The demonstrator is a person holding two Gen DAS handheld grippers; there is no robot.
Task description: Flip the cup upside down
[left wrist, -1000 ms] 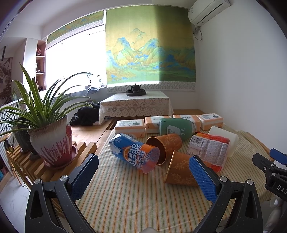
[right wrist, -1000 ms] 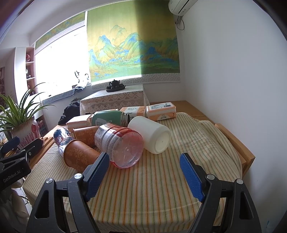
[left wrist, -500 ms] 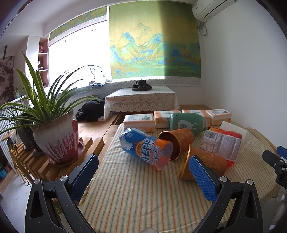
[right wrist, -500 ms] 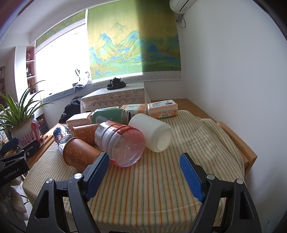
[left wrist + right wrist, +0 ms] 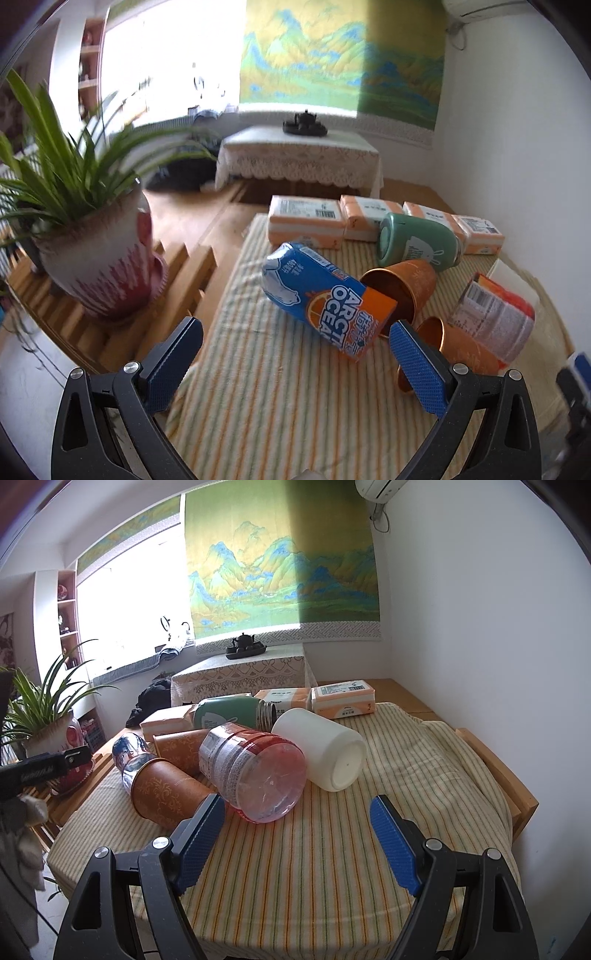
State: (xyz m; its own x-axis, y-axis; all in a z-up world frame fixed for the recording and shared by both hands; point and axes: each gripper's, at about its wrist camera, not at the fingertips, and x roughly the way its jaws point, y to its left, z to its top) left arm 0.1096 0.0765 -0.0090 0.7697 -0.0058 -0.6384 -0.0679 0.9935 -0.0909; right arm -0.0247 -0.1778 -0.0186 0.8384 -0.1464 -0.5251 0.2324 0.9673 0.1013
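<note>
On a table under a striped cloth (image 5: 332,849), several cups and bottles lie on their sides in a loose pile. In the right wrist view, the right gripper (image 5: 297,821) hovers low at 6 o'clock, jaws spread wide and empty. Just beyond it, at 12 o'clock, a clear bottle (image 5: 255,771) with a red label lies base toward the camera. A white cup (image 5: 321,753) lies at 1 o'clock, touching the bottle, base facing the camera. An orange cup (image 5: 166,794) lies at 10 o'clock, beside the left blue pad. A green flask (image 5: 232,712) lies behind the pile, in front of tissue packs (image 5: 343,699).

In the left wrist view, the left gripper (image 5: 295,363) is also wide open and empty, above the cloth. A blue can (image 5: 325,299) lies at 12 o'clock. A second orange cup (image 5: 402,291) lies behind it, mouth toward the camera. A potted plant (image 5: 99,258) stands at 10 o'clock, off the table.
</note>
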